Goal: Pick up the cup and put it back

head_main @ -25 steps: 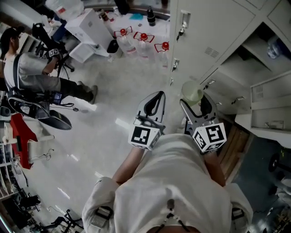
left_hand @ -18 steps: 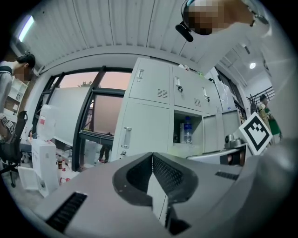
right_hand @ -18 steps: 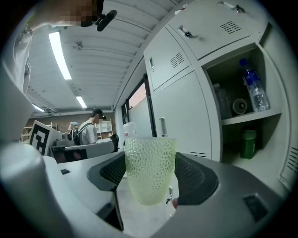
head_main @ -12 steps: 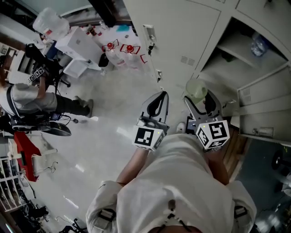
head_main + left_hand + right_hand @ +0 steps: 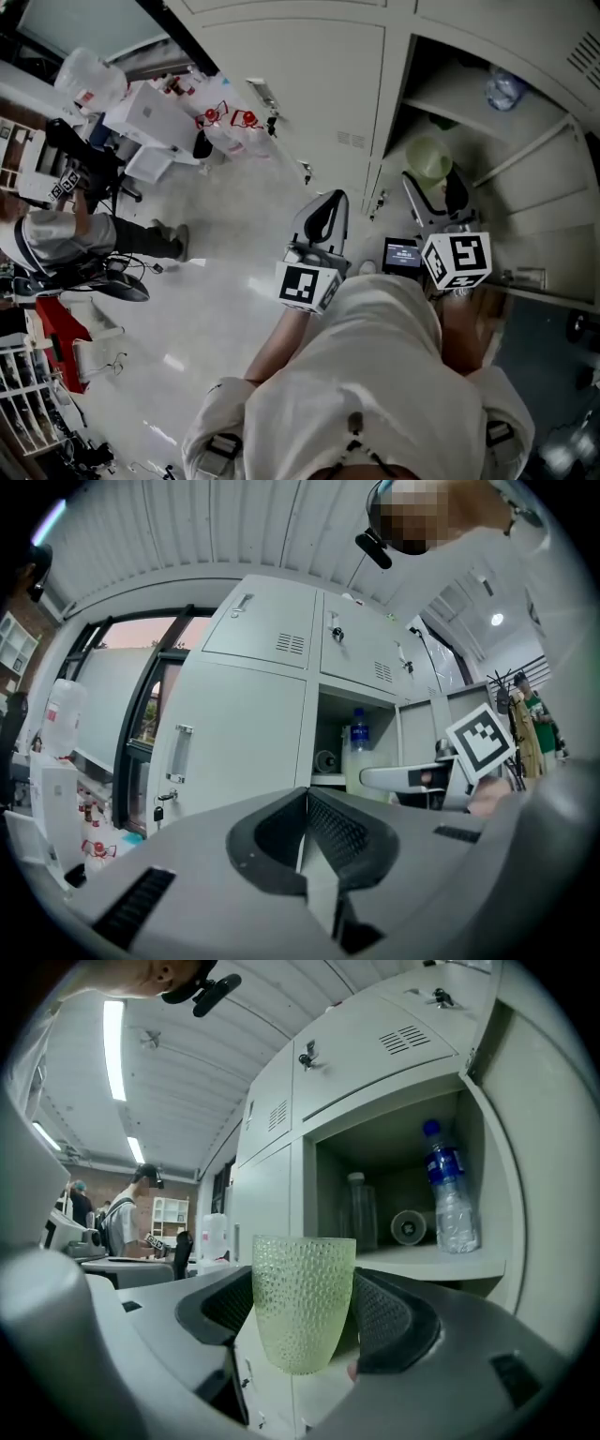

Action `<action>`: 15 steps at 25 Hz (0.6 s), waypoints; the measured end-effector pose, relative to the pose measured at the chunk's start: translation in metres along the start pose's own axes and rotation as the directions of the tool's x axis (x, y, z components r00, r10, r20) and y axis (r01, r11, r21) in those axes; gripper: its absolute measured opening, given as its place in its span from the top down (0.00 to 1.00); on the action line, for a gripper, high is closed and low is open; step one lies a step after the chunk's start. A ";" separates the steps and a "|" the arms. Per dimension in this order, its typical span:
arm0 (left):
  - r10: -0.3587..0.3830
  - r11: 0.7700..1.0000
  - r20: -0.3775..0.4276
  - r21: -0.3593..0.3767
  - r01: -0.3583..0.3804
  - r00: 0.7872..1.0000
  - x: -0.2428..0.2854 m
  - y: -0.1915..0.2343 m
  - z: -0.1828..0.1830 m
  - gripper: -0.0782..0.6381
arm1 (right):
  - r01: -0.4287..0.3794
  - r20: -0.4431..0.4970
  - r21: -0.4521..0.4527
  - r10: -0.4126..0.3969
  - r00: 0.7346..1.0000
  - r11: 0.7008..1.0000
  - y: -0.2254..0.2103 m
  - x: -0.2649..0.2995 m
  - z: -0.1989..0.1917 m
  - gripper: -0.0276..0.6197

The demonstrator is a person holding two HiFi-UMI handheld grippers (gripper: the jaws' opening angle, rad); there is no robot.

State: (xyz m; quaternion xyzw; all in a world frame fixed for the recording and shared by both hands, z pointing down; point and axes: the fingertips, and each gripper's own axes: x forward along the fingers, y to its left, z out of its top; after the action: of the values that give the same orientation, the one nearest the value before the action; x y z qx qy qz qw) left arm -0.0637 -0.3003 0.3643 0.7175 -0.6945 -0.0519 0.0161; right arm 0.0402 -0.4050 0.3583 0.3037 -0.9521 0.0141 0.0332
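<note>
Now: R gripper clamped on green cup near open locker; L gripper jaws together, empty.

Readable text: none; no word, number or brand can be made out in any view.
Left marker cube: black-and-white square code pattern, lower centre of the head view, no letters.
Right marker cube: a like pattern, right of centre.
Bottle label: blue band on the water bottle, upper right of the right gripper view — print too small.
Small screen: lit lines beside the right marker cube — too small to read.
Jug label: red patch, upper left of the head view, illegible.
</note>
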 end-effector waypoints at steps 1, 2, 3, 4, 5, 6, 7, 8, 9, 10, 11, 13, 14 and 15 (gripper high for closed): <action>-0.002 1.000 -0.001 0.002 0.002 1.000 0.003 -0.003 0.000 0.88 | 0.015 0.014 -0.003 -0.015 1.000 1.000 -0.011 0.001 0.006 0.44; -0.003 1.000 -0.003 0.003 0.003 1.000 0.006 -0.006 -0.001 0.88 | 0.029 0.029 -0.005 -0.029 0.999 1.000 -0.021 0.002 0.012 0.44; -0.004 1.000 -0.005 0.004 0.004 1.000 0.009 -0.008 -0.002 0.88 | 0.042 0.043 -0.009 -0.042 0.998 0.999 -0.030 0.004 0.019 0.44; -0.004 1.000 -0.007 0.004 0.004 1.000 0.011 -0.010 -0.002 0.88 | 0.055 0.057 -0.015 -0.054 0.997 0.998 -0.039 0.006 0.025 0.44; -0.004 1.000 -0.009 0.004 0.004 1.000 0.013 -0.012 -0.003 0.88 | 0.067 0.070 -0.022 -0.065 0.995 0.998 -0.048 0.008 0.032 0.44; -0.005 1.000 -0.012 0.005 0.005 1.000 0.015 -0.013 -0.004 0.88 | 0.079 0.083 -0.029 -0.077 0.994 0.996 -0.056 0.011 0.039 0.44; -0.005 1.000 -0.015 0.007 0.005 1.000 0.017 -0.014 -0.005 0.88 | 0.091 0.096 -0.034 -0.087 0.992 0.995 -0.063 0.015 0.046 0.44; -0.005 1.000 -0.018 0.008 0.006 1.000 0.019 -0.015 -0.005 0.88 | 0.104 0.109 -0.038 -0.099 0.989 0.994 -0.070 0.018 0.054 0.44; -0.006 1.000 -0.022 0.010 0.006 1.000 0.020 -0.016 -0.006 0.88 | 0.118 0.119 -0.042 -0.113 0.986 0.992 -0.077 0.022 0.061 0.44; -0.006 1.000 -0.025 0.012 0.006 1.000 0.022 -0.016 -0.007 0.88 | 0.135 0.127 -0.049 -0.128 0.984 0.990 -0.083 0.026 0.067 0.44; -0.005 1.000 -0.027 0.012 0.006 1.000 0.023 -0.016 -0.008 0.88 | 0.152 0.132 -0.058 -0.143 0.981 0.987 -0.089 0.031 0.072 0.44; -0.002 1.000 -0.027 0.012 0.003 1.000 0.026 -0.015 -0.008 0.88 | 0.181 0.131 -0.071 -0.171 0.977 0.981 -0.100 0.041 0.078 0.44; 0.001 1.000 -0.026 0.012 0.000 1.000 0.027 -0.014 -0.008 0.88 | 0.192 0.125 -0.074 -0.182 0.975 0.979 -0.105 0.046 0.080 0.44; 0.005 1.000 -0.027 0.012 -0.005 1.000 0.028 -0.013 -0.008 0.88 | 0.202 0.116 -0.078 -0.192 0.974 0.976 -0.110 0.051 0.080 0.44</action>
State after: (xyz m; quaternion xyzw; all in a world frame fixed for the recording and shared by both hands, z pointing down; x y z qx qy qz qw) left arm -0.0493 -0.3283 0.3696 0.7165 -0.6962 -0.0382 0.0212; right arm 0.0583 -0.5275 0.2830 0.3952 -0.9173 -0.0482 -0.0038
